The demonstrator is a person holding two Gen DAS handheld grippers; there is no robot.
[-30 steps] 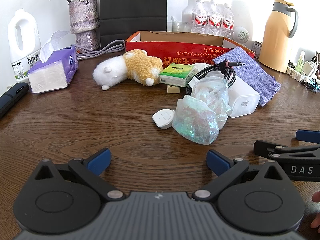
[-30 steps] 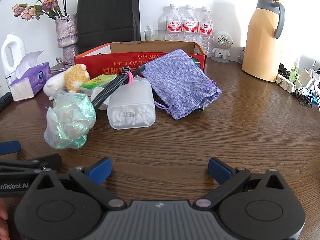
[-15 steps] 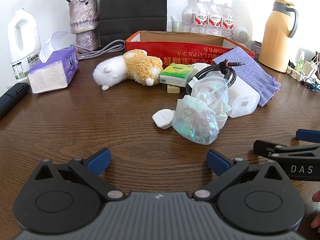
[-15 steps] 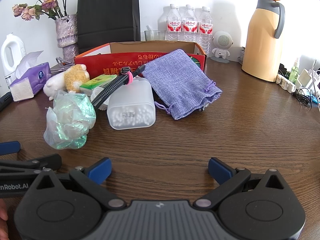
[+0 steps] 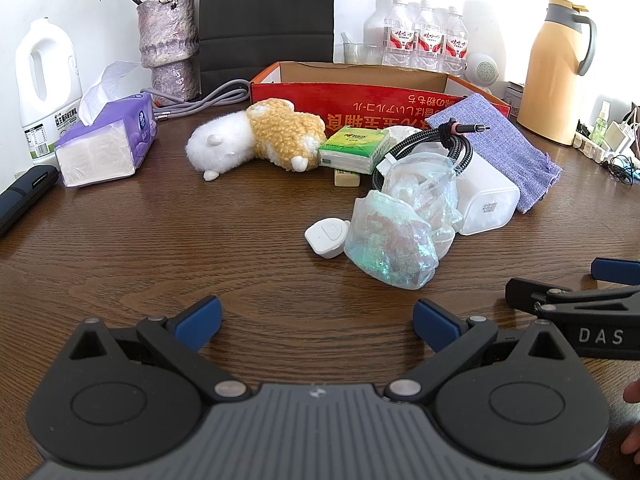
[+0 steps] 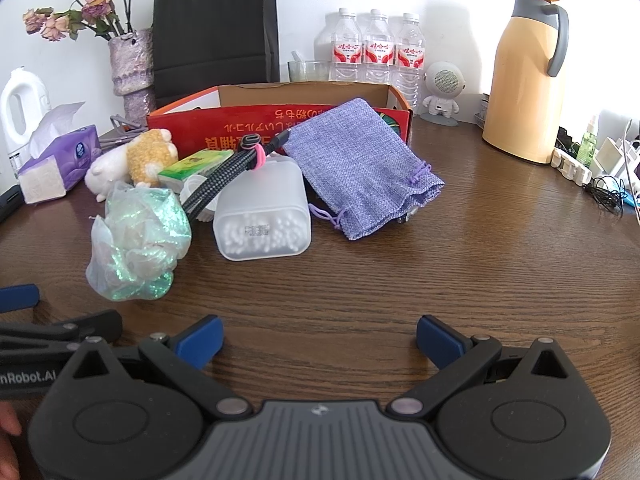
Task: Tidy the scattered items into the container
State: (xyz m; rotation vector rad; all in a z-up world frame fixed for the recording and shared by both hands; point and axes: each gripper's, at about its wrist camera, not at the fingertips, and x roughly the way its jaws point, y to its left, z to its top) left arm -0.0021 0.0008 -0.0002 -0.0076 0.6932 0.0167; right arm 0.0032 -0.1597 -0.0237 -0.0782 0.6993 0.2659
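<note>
1. Dark wood-grain counter (image 5: 140,248) carried the scattered items, all lying in front of a red cardboard box (image 5: 360,98) that stood open-topped toward the back.
2. The left hand-held gripper (image 5: 316,318) hovered low over bare counter with its blue-tipped fingers (image 5: 200,316) spread wide and nothing between them.
3. The right hand-held gripper (image 6: 320,338) was likewise spread wide and empty, well short of the items; in the left wrist view it showed at the right edge.
4. An iridescent plastic bag (image 5: 396,236) sat crumpled nearest the grippers, with a small white remote-like device (image 5: 326,237) touching its left side.
5. A frosted box of cotton swabs (image 6: 262,216) lay on its side just beside the bag, and a black braided cable (image 6: 224,178) with a pink tie rested across its top.
6. A purple drawstring pouch (image 6: 356,168) leaned against the box's front right corner, its mouth end lying on the counter.
7. A white and tan plush toy (image 5: 256,138) lay on its side against the box's front, with a green tissue pack (image 5: 356,148) touching it on the right.
8. Farther left stood a purple tissue box (image 5: 108,144) and a white jug (image 5: 44,80); a vase of dried flowers (image 5: 168,44) stood behind them.
9. A tan thermos jug (image 6: 524,76) stood at the far right, well apart from the clutter, with three water bottles (image 6: 376,48) behind the box.
</note>
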